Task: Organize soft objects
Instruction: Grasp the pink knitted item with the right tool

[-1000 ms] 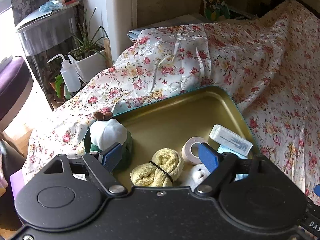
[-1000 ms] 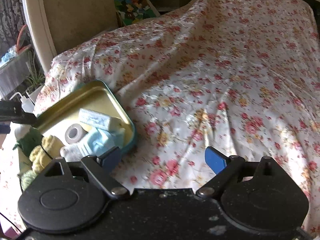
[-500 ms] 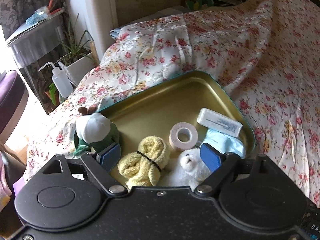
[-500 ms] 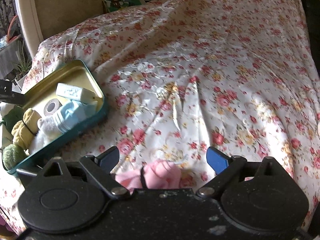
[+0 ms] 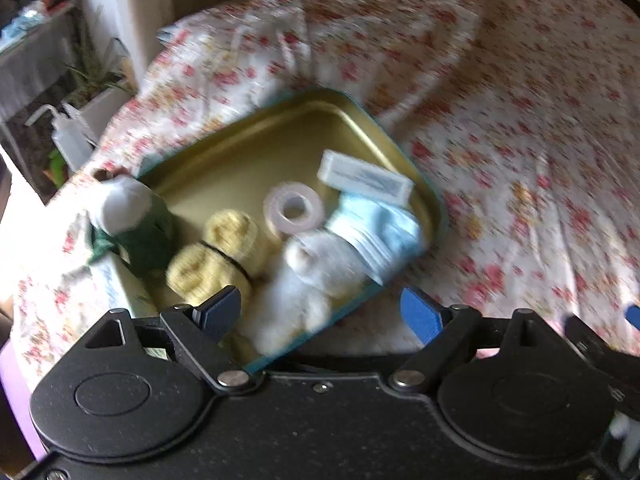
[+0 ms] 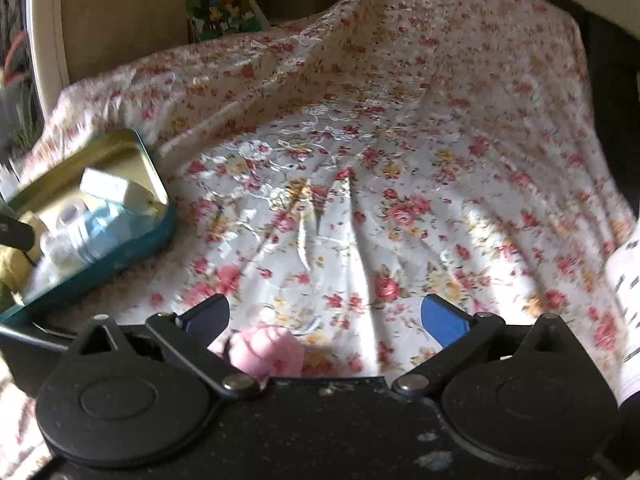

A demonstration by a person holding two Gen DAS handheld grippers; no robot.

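Note:
A teal tin tray (image 5: 280, 136) with a gold inside lies on the flowered bedspread; it also shows in the right wrist view (image 6: 132, 236). In it lie a yellow rolled towel (image 5: 220, 248), a white plush toy (image 5: 308, 276), a tape roll (image 5: 294, 208), a light blue cloth (image 5: 380, 236) and a white packet (image 5: 364, 176). A green and white plush (image 5: 132, 216) leans on its left rim. My left gripper (image 5: 320, 312) is open over the tray's near edge. My right gripper (image 6: 326, 316) is open above a pink rolled cloth (image 6: 266, 350) on the bedspread.
The flowered bedspread (image 6: 380, 160) stretches away to the right. A squeeze bottle (image 5: 72, 140) and a potted plant (image 5: 100, 80) stand off the bed at the left. A white patterned sock or sleeve (image 6: 628, 300) shows at the right edge.
The left gripper has pulled back and swung right, so the tray sits further off and more of it shows. The right gripper has moved nearer the pink cloth.

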